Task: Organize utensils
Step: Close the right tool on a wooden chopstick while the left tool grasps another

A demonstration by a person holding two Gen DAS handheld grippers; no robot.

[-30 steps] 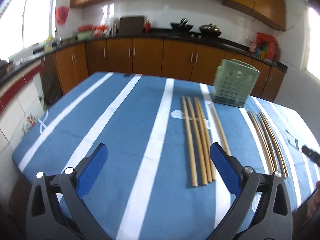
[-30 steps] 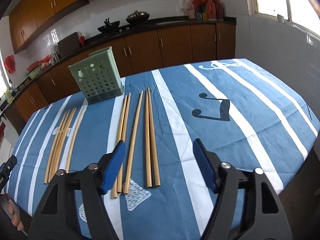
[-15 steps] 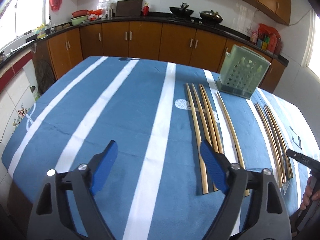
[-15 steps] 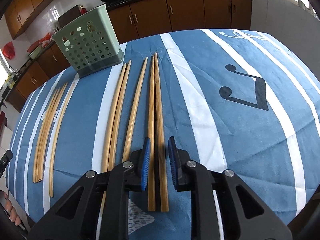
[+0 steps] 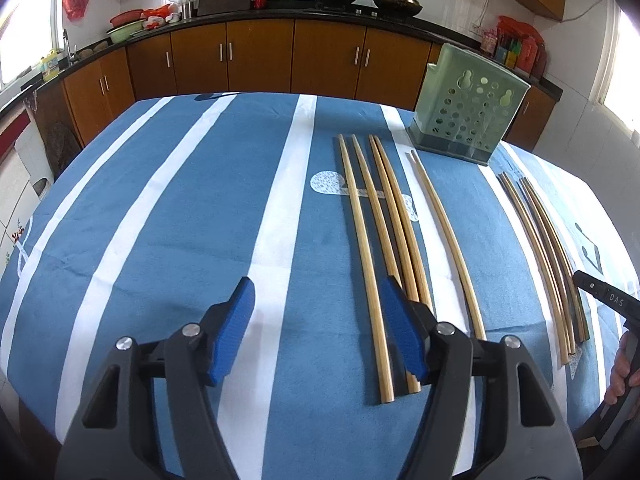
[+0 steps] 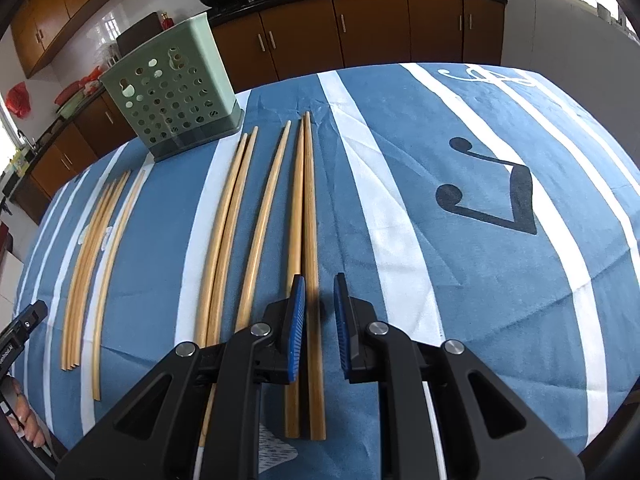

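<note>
Bamboo chopsticks lie lengthwise on the blue striped tablecloth (image 5: 160, 220). A green perforated holder (image 5: 468, 116) (image 6: 172, 92) stands upright at their far ends. My left gripper (image 5: 316, 300) hovers low over the near end of the left chopstick group (image 5: 376, 240). Its jaws are closing, the leftmost stick shows just inside the right pad (image 5: 400, 332), and no pad touches it. My right gripper (image 6: 319, 280) hangs over a close pair of chopsticks (image 6: 306, 200). Only a narrow gap remains between its jaws, and the right stick of the pair runs under that gap without visible pad contact.
A single stick (image 5: 444, 232) lies beside the left group, and more chopsticks (image 6: 240, 216) lie left of the pair. A person's hand (image 5: 624, 368) grips the other tool at the right edge. The near table edge is close below both grippers. Kitchen cabinets (image 5: 260, 60) line the back wall.
Both grippers have dropped and tilted down toward the chopsticks. The right jaws went from wide apart to a narrow gap over the pair. The left jaws have narrowed steadily.
</note>
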